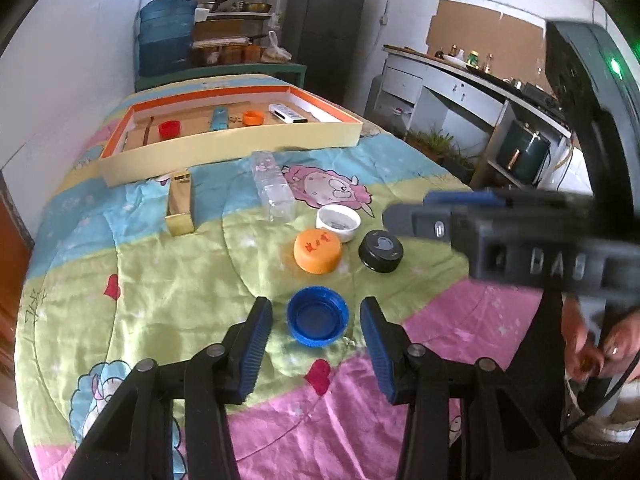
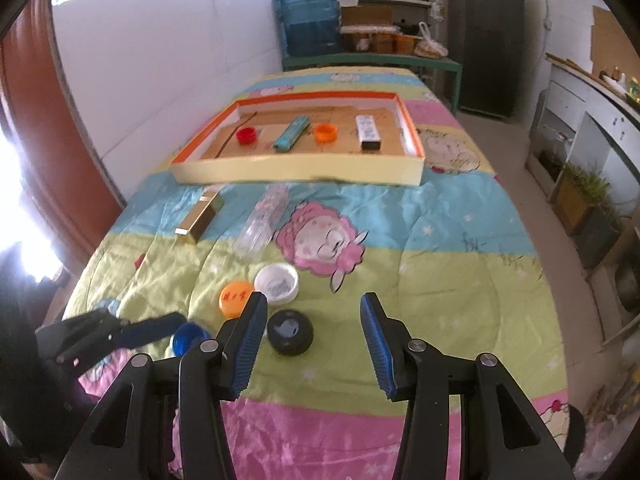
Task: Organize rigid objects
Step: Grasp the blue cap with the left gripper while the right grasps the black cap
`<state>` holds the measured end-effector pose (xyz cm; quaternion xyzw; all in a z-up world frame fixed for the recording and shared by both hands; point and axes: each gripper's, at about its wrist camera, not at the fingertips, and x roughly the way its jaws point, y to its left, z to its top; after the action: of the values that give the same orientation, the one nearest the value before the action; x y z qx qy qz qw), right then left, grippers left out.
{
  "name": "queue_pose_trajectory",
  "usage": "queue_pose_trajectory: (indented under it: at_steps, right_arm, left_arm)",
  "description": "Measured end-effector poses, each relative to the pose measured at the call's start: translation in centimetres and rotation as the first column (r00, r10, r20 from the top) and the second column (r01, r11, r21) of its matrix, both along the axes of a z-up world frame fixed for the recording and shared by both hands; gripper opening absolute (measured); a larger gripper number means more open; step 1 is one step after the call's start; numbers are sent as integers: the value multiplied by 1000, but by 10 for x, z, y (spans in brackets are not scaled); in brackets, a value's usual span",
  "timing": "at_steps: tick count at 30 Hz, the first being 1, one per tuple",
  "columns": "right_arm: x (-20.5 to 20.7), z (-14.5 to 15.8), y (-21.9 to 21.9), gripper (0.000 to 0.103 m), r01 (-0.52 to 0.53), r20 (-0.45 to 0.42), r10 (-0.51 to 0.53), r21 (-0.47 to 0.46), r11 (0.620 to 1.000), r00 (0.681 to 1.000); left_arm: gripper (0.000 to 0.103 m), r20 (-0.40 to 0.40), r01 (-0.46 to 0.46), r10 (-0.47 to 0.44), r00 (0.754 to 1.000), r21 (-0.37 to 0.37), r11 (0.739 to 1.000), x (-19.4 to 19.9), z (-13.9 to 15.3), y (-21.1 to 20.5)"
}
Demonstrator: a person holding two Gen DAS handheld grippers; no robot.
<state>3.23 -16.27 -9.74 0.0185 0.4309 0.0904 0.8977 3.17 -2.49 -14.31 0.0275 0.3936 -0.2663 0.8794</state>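
My left gripper (image 1: pixel 316 312) is open, its fingers on either side of a blue cap (image 1: pixel 317 321) lying open side up on the quilt. Beyond it lie an orange lid (image 1: pixel 317 251), a white lid (image 1: pixel 338 222) and a black lid (image 1: pixel 381 250). My right gripper (image 2: pixel 313 310) is open above the quilt, with the black lid (image 2: pixel 290 332) just inside its left finger. A clear bottle (image 1: pixel 272 185) and a gold box (image 1: pixel 181 208) lie farther back. The cream tray (image 1: pixel 224 154) with an orange rim holds a red cap (image 1: pixel 169 128), a blue case (image 1: pixel 219 118), an orange cap (image 1: pixel 253 117) and a white remote (image 1: pixel 287 113).
The table is covered by a cartoon-sheep quilt (image 1: pixel 160 280). The right gripper's body (image 1: pixel 520 240) hangs over the right of the left wrist view. A blue water jug (image 2: pixel 308 16), shelves and a dark fridge (image 2: pixel 486 36) stand behind the table. A counter (image 1: pixel 460 80) runs along the right.
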Motion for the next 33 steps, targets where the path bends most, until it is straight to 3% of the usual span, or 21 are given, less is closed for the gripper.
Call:
queue_pose_trajectory:
  at_steps: [2, 10, 11, 12, 13, 33]
  right_arm:
    - [-1, -5, 4, 50, -19, -13, 19, 1, 1000, 1000]
    - [-2, -19, 19, 49, -66, -20, 65, -51, 997, 998]
    - [-2, -21, 20, 45, -71, -20, 70, -56, 996, 997]
    - [-2, -22, 21, 32, -74, -22, 73, -58, 996, 997]
    - [-1, -24, 21, 29, -80, -31, 79, -58, 995, 996]
    - [7, 4, 13, 29, -76, 30, 77, -16, 997, 997]
  left_arm:
    - [31, 6, -22, 22, 1000, 7, 1000, 1, 0, 3]
    - [31, -1, -59, 59, 998, -26, 998, 1, 2, 17]
    - [31, -1, -62, 62, 998, -28, 998, 1, 3, 18]
    - [31, -1, -66, 66, 998, -30, 997, 1, 3, 19]
    - [31, -1, -71, 71, 997, -33, 997, 1, 4, 20]
    - [31, 29, -111, 113, 993, -67, 992, 20, 35, 27]
